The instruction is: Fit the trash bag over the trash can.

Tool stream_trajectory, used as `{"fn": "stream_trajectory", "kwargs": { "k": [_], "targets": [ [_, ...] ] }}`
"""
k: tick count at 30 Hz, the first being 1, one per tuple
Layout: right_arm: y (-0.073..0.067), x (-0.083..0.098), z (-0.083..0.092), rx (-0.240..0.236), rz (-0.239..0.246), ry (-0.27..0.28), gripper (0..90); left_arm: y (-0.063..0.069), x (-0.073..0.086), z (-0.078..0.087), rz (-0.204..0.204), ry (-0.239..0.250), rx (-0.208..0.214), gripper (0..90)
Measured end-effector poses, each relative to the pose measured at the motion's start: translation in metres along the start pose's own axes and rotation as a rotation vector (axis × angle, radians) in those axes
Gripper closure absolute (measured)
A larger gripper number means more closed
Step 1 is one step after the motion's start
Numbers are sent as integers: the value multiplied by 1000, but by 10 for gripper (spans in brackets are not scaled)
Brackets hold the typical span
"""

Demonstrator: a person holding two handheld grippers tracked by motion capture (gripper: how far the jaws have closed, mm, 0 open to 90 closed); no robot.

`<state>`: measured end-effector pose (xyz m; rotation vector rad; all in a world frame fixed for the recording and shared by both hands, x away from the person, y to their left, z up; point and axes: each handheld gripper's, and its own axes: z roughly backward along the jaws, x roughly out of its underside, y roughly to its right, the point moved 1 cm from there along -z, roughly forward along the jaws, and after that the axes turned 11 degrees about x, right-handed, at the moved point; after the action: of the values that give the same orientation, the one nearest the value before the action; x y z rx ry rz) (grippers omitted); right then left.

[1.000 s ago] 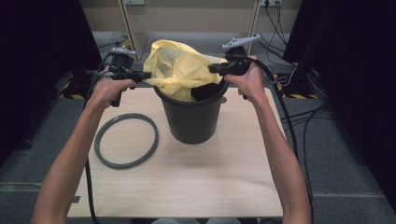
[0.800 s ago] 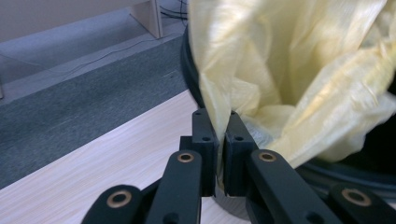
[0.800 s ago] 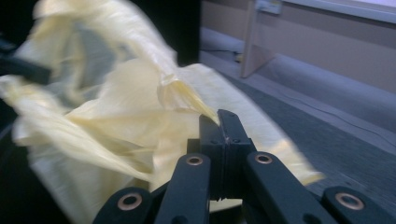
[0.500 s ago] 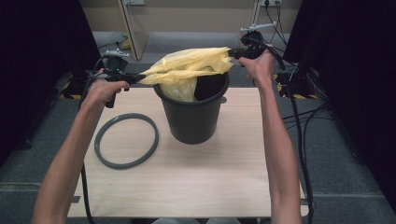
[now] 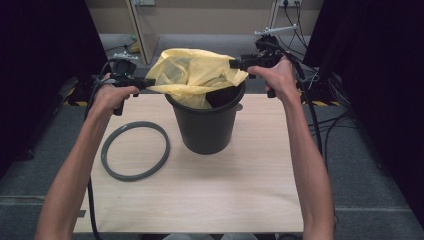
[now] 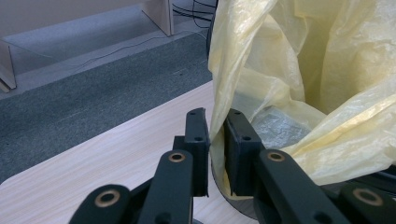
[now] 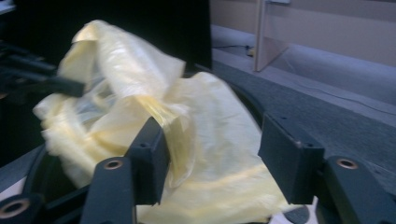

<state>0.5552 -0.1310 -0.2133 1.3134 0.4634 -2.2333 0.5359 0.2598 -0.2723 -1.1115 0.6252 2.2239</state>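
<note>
A yellow plastic bag (image 5: 200, 75) billows out of the top of a black bucket (image 5: 207, 127) standing on the wooden table (image 5: 200, 200). My left gripper (image 5: 150, 84) is at the bag's left edge. In the left gripper view its jaws (image 6: 215, 123) have just eased open slightly but still pinch the bag's thin edge (image 6: 303, 70). My right gripper (image 5: 235, 63) is at the bag's right side above the bucket rim. Its jaws (image 7: 215, 140) have just been opening and stand wide apart, with a fold of the bag (image 7: 210, 116) draped over one jaw, not pressed.
A grey ring (image 5: 135, 150) lies flat on the table to the left of the bucket. Cables run over the floor beyond the table's far edge. Dark curtains flank both sides.
The right gripper drew the bag out taut to the right, then came back a little and opened its jaws. The bag has gone slack and puffed up. The left hand stayed put.
</note>
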Motion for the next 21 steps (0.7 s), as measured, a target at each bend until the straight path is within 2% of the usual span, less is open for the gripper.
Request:
{"fn": "stream_trajectory", "kwargs": {
  "k": [4, 7, 10, 12, 14, 18, 20, 21],
  "targets": [
    [-8, 7, 6, -84, 0, 2, 400, -3, -1, 0, 13, 9, -9, 777],
    [-12, 11, 8, -92, 20, -10, 388, -5, -1, 0, 18, 18, -20, 753],
    [-18, 13, 6, -92, 52, -27, 417, 0, -4, 3, 27, 56, -15, 627],
    [-20, 16, 2, -52, 77, -50, 463, 6, -7, 8, 27, 89, -15, 549],
    [-20, 19, -3, -16, 102, -71, 554, 14, -10, 15, 23, 119, -22, 488],
    [-20, 23, -9, -20, 108, -78, 664, 35, -13, 28, -9, 176, -1, 454],
    [-22, 22, -10, -29, 104, -73, 677, 46, -13, 28, -41, 172, -3, 454],
    [-22, 22, -11, -32, 101, -72, 679, 52, -13, 27, -56, 169, 16, 454]
  ]
}}
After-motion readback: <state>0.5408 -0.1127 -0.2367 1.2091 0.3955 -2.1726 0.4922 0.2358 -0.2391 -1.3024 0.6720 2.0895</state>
